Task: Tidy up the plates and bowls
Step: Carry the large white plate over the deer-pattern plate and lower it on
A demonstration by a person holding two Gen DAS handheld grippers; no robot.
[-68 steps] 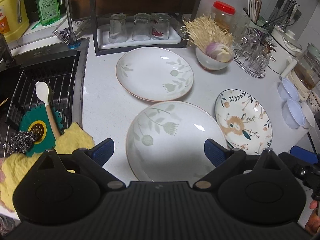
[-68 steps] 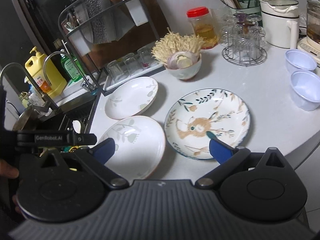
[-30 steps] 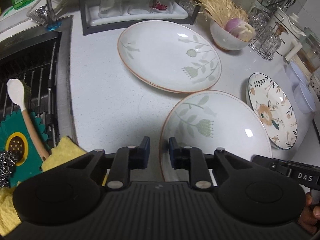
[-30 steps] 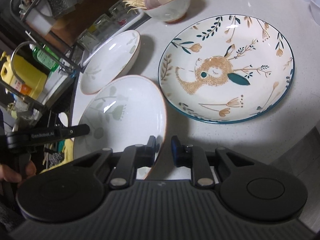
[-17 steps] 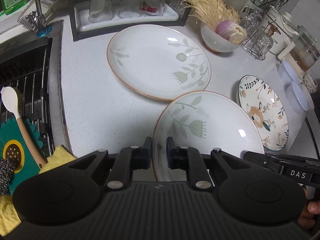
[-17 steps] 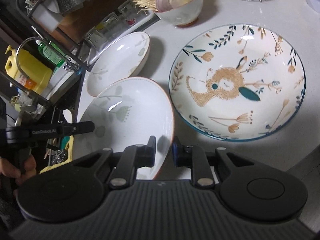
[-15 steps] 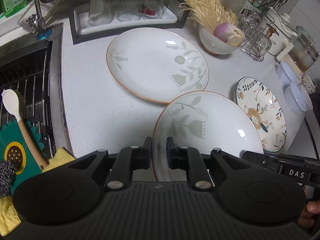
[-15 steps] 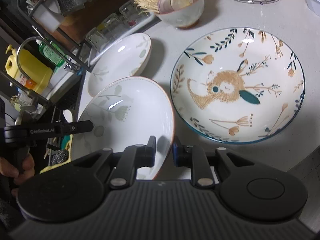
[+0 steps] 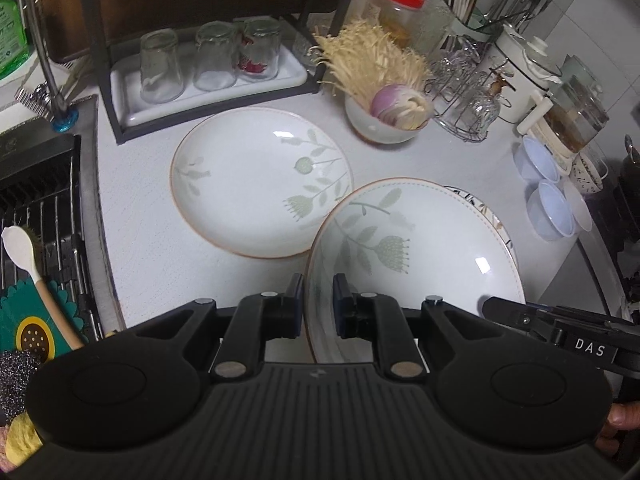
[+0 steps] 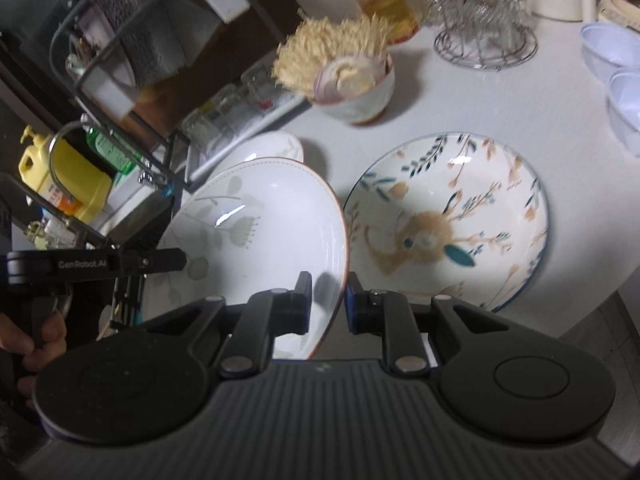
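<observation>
Both grippers clamped on one pale floral plate: left gripper pinches its left rim, right gripper the opposite rim. Plate is held off the counter, tilted. Matching floral plate lies flat beyond-left, nearer the left hand; deer-pattern plate lies just right. Clearance over either is unclear, probably adequate.
</observation>
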